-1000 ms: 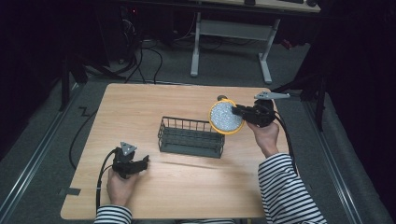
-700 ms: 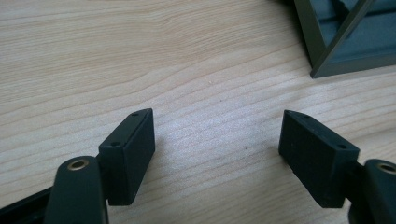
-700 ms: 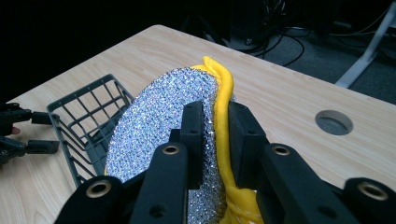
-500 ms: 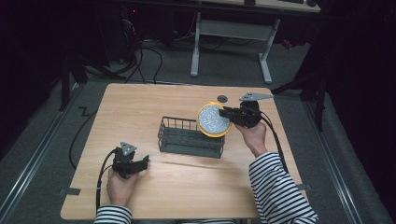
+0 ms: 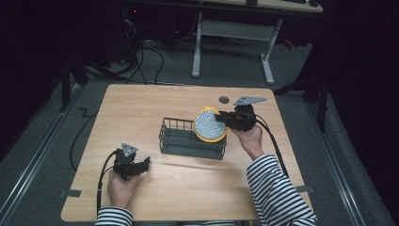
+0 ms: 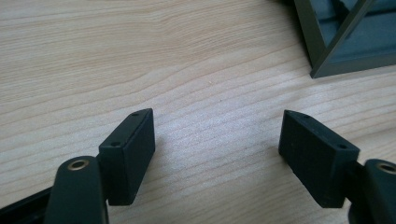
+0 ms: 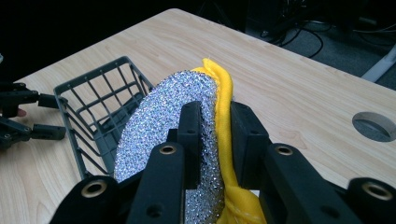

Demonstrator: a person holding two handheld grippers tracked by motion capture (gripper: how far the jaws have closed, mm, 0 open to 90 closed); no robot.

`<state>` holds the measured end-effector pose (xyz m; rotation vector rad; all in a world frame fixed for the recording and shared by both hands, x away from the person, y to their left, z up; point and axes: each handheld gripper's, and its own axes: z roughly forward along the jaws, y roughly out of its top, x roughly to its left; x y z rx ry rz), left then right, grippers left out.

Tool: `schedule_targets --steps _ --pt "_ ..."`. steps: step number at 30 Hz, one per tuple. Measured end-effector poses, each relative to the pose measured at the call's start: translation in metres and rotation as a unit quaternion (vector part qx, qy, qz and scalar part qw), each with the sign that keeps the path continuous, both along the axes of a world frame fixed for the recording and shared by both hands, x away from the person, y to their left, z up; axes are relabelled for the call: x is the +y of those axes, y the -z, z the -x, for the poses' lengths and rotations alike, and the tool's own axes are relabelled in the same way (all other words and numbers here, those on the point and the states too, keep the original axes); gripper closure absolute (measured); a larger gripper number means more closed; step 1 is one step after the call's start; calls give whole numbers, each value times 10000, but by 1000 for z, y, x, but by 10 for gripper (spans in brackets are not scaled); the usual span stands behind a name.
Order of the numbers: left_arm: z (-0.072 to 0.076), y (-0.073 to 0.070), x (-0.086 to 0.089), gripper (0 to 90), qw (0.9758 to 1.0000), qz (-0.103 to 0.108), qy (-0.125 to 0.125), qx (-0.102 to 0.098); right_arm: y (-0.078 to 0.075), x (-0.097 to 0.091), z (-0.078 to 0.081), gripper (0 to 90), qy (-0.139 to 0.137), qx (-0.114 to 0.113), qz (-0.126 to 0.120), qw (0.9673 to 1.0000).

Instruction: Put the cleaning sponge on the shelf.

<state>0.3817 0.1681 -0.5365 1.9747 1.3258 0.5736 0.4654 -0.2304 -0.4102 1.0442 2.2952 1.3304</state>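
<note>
sleeves: black and white stripes run around both forearms, ending at the wrists.
left gripper (image 5: 141, 164): black body with a small grey three-cornered plate on top; a black cable loops from it.
left gripper's jaws: two blocky matt black pads, each with small screw holes; brass-ringed holes in the black arms behind them.
right gripper (image 5: 221, 117): black, with a longer grey three-cornered plate; a thick black cable trails off it.
right gripper's jaws: flat black bars, brass-ringed holes at the joints.
</note>
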Motion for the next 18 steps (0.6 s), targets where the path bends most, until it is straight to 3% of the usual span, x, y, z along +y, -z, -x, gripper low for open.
schedule_targets --steps 10,18 --pt "0 0 0 275 10000 3 4 -1 7 5 0 740 -167 62 158 9997" --pt "0 0 0 275 10000 -8 14 5 16 4 3 716 -203 150 98 9996"
